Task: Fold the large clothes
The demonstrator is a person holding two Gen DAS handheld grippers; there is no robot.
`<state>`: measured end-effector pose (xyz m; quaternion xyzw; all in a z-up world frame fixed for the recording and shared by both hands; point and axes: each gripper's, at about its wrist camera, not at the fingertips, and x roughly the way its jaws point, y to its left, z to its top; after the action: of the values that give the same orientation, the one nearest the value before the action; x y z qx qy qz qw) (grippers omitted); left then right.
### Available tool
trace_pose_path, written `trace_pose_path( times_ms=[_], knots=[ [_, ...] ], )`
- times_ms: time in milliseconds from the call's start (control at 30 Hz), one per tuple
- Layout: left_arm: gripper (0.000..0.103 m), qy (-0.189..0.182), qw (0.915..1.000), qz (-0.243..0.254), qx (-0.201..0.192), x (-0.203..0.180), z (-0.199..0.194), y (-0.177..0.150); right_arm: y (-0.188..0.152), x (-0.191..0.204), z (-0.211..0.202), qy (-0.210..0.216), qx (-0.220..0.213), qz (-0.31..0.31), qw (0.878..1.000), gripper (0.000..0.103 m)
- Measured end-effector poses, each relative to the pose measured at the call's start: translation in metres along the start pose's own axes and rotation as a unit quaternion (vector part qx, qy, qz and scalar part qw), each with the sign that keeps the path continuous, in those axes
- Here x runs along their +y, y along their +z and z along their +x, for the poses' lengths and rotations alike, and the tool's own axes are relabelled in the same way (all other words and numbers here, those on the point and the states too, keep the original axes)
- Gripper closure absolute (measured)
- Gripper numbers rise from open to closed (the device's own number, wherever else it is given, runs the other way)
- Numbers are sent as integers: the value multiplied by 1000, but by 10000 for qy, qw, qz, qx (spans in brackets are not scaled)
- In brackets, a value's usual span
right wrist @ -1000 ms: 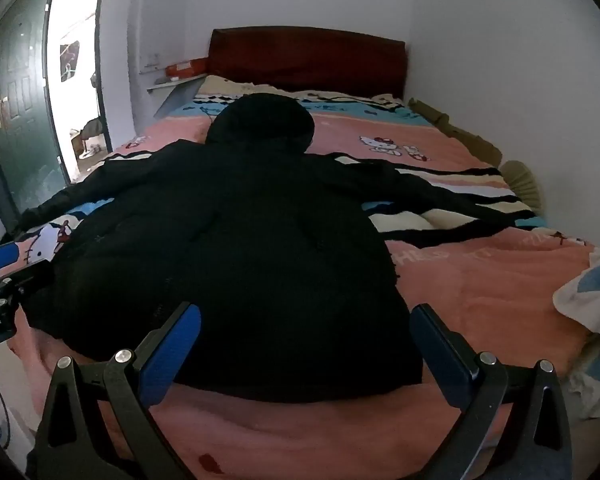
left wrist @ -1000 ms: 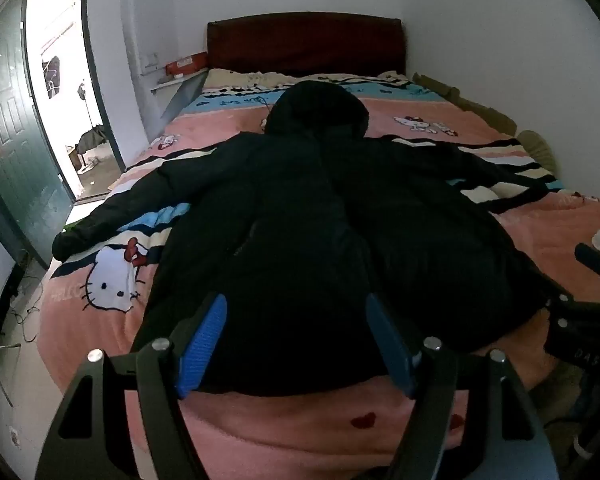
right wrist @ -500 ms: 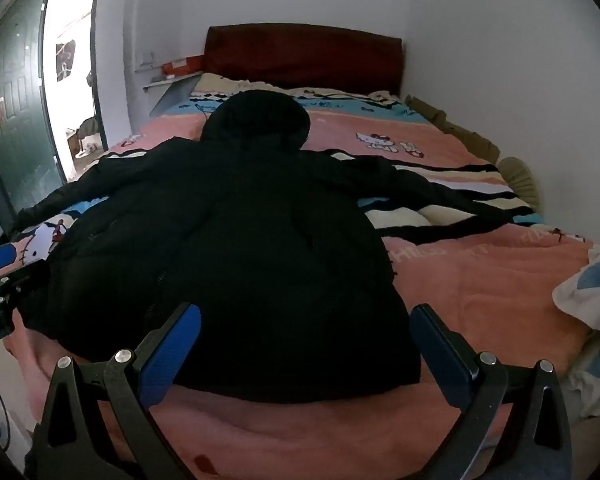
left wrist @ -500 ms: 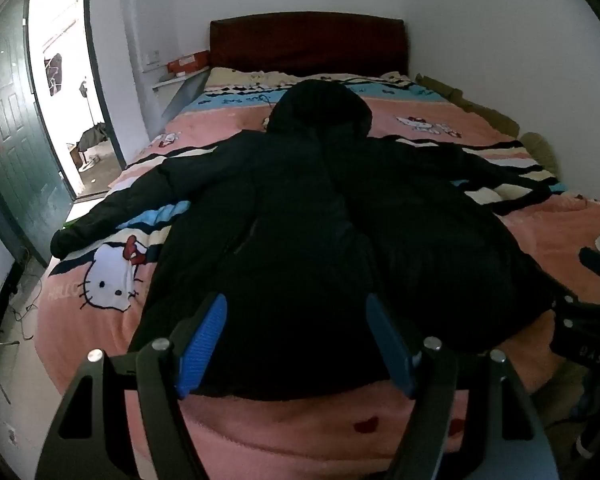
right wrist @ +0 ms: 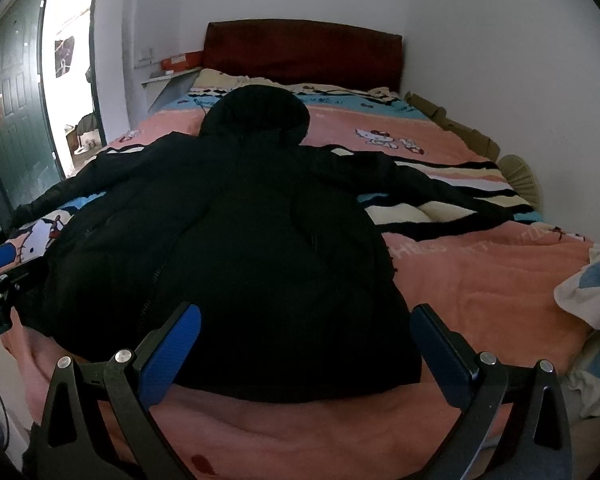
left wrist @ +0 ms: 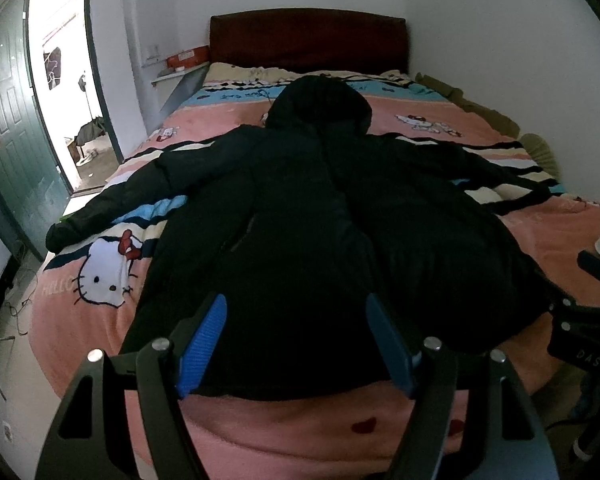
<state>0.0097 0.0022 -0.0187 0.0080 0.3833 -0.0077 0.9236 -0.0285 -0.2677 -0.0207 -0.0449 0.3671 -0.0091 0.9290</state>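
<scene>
A large black hooded coat [left wrist: 300, 216] lies spread flat on the bed, hood toward the headboard, both sleeves stretched out sideways; it also shows in the right wrist view [right wrist: 236, 232]. My left gripper [left wrist: 296, 320] is open and empty, hovering over the coat's hem near the bed's foot. My right gripper [right wrist: 304, 332] is open wide and empty, just above the hem's right part. The right gripper shows at the right edge of the left wrist view [left wrist: 588, 312]; the left gripper shows at the left edge of the right wrist view [right wrist: 0, 280].
The bed carries a pink cartoon-cat blanket [left wrist: 100, 276] and a dark red headboard [left wrist: 308, 40]. An open green door [left wrist: 16, 120] and a doorway stand left. A white wall runs along the right. A white and blue bundle [right wrist: 592, 288] lies at the bed's right corner.
Both grippers have drifted slightly; the coat sits a little higher and closer in both views. The jaws have stayed open and the coat has not moved.
</scene>
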Motion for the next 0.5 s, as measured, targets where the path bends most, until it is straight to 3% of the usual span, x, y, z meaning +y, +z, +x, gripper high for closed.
trace_pose_path(
  times_ms=[500],
  knots=[
    [32, -9, 9999, 48, 107, -3, 8, -1, -1, 3, 7, -42, 86, -45, 9999, 1]
  ],
)
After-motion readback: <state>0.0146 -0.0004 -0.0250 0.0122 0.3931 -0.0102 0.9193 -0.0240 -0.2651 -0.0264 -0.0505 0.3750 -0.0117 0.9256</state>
